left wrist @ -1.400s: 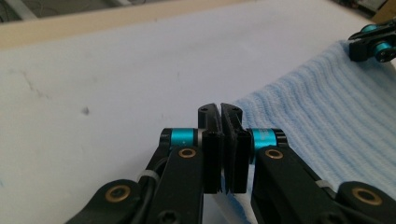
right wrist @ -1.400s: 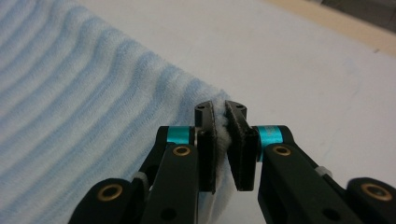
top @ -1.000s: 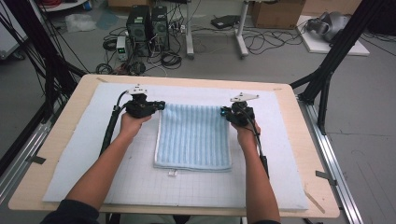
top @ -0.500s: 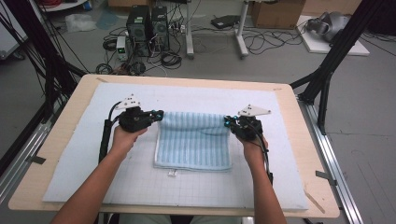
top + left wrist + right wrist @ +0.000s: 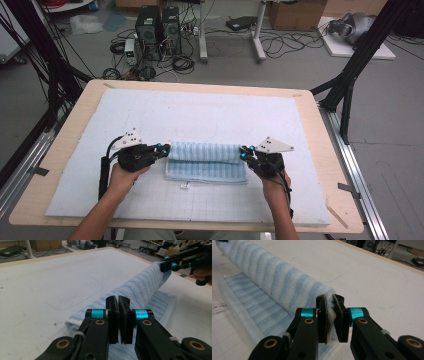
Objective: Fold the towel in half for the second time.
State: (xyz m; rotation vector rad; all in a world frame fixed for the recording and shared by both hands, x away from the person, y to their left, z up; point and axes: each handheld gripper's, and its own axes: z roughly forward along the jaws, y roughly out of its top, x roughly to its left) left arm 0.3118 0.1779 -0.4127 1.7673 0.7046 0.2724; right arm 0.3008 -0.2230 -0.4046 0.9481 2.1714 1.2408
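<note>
Both grippers have carried the towel's (image 5: 207,161) far edge toward the near counter edge since a second ago. Left fingers (image 5: 113,315) pinch one corner, right fingers (image 5: 324,315) the other, each closed on cloth so the raised edge stays taut between them. Beneath lies the towel's lower layer on the white mat (image 5: 200,112), near the counter's (image 5: 330,135) front.

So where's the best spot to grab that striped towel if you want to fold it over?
Probably at the two far corners, as here: the left tool and right tool each pinch a corner of the striped towel, coming in from its short ends. The thin edge fits between the jaws, and lifting both ends keeps the fold straight.
</note>
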